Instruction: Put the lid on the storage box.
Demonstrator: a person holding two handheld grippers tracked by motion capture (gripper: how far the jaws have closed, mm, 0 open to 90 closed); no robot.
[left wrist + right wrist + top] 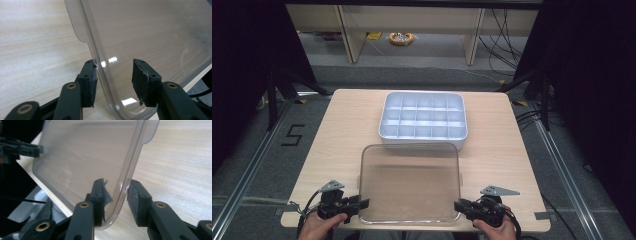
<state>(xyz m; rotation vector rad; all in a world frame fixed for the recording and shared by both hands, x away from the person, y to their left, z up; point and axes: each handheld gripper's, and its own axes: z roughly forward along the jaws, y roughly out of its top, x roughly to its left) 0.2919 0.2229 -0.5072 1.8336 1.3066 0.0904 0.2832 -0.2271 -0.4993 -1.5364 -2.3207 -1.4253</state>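
Observation:
A clear plastic lid (409,182) lies on the wooden table (344,130) near its front edge. My left gripper (363,205) is at the lid's near left corner. In the left gripper view its jaws (114,75) straddle the lid's (155,32) rim with a wide gap, open. My right gripper (458,206) is at the near right corner. Its jaws (116,192) sit either side of the lid's (85,157) rim; the outer jaw is close against it, and a small gap shows at the inner pad. Behind the lid stands a white compartment tray (422,141), its cells empty.
The table's front edge lies just below both grippers. In the right gripper view the other gripper (20,150) shows beyond the lid. Past the table's far side are furniture legs (349,35), floor cables (507,45) and a yellow object (401,38).

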